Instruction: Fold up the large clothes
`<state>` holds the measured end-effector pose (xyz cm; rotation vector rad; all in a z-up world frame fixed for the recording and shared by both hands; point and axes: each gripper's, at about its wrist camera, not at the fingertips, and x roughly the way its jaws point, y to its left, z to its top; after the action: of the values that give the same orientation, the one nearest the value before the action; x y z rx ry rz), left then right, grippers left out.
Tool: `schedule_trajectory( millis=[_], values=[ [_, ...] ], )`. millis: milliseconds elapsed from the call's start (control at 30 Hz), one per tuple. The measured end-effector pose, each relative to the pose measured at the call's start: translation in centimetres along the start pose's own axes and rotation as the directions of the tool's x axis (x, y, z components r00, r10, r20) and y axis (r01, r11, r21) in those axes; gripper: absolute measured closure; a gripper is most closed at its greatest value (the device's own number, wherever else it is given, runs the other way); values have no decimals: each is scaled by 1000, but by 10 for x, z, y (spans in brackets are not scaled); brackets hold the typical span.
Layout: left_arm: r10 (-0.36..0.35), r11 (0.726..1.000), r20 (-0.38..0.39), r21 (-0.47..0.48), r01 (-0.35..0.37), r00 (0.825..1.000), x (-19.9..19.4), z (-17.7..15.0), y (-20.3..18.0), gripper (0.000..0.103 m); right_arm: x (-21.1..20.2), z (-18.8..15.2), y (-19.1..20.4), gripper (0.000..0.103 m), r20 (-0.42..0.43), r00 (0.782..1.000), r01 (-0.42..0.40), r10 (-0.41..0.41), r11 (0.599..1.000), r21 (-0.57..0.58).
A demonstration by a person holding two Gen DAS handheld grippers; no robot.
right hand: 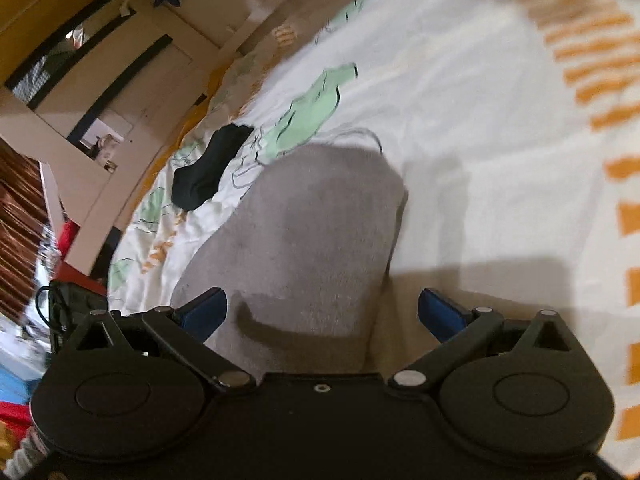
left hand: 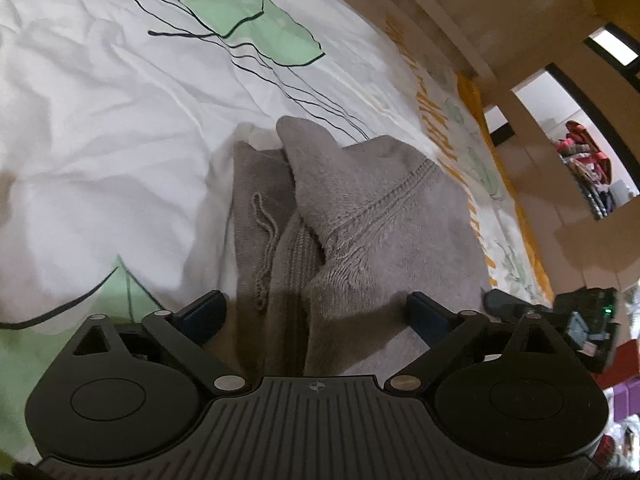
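Observation:
A grey knitted sweater lies bunched on a white bed cover with green leaf prints. In the left wrist view my left gripper is open just above the sweater's near folds, its blue-padded fingers spread on either side of the cloth. In the right wrist view the same sweater is a smooth grey mound. My right gripper is open over its near end, and holds nothing.
A black garment lies on the cover beyond the sweater. A wooden bed frame and pale walls border the bed. The cover has an orange patterned border. Dark gear sits by the bed's edge.

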<state>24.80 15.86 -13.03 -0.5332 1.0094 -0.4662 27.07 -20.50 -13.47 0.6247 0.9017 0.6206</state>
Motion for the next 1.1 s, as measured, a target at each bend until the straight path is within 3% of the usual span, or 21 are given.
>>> schedule_trajectory(
  millis=[267,300,333,367,467,567,633,733,900,1000,1100],
  values=[
    [-52,998,-14,25,52,999,16,6,-6,1,31,14,-7,0,-15,988,-153,153,988,23],
    [-57,998,-15,25,58,998,18,6,-7,1,34,17,-6,2,-18,987,-157,157,987,20],
    [-59,998,-15,27,59,998,19,6,-10,1,36,19,-5,13,-21,989,-147,147,989,8],
    [-65,997,-17,33,65,998,21,7,-12,1,36,22,-3,27,-30,993,-116,116,993,-17],
    [-66,996,-27,58,68,997,29,10,-29,1,29,26,6,34,-47,995,-90,86,990,-107],
    [-48,993,-35,108,52,998,43,20,-51,1,18,31,23,35,-55,998,-47,35,969,-241],
    [-78,992,-24,98,80,997,58,31,-63,1,8,43,26,36,-39,999,-4,-8,955,-297],
    [-116,988,-9,104,117,993,87,48,-88,1,-12,67,14,36,3,998,57,-59,943,-328],
    [-119,973,-25,195,122,993,151,80,-140,1,-51,112,-17,36,82,980,198,-181,909,-367],
    [-75,971,-13,225,76,997,180,89,-153,2,-65,132,-40,36,115,962,274,-249,892,-358],
    [32,959,24,280,-38,999,195,88,-155,1,-62,142,-64,33,128,931,364,-341,872,-327]
  ],
)
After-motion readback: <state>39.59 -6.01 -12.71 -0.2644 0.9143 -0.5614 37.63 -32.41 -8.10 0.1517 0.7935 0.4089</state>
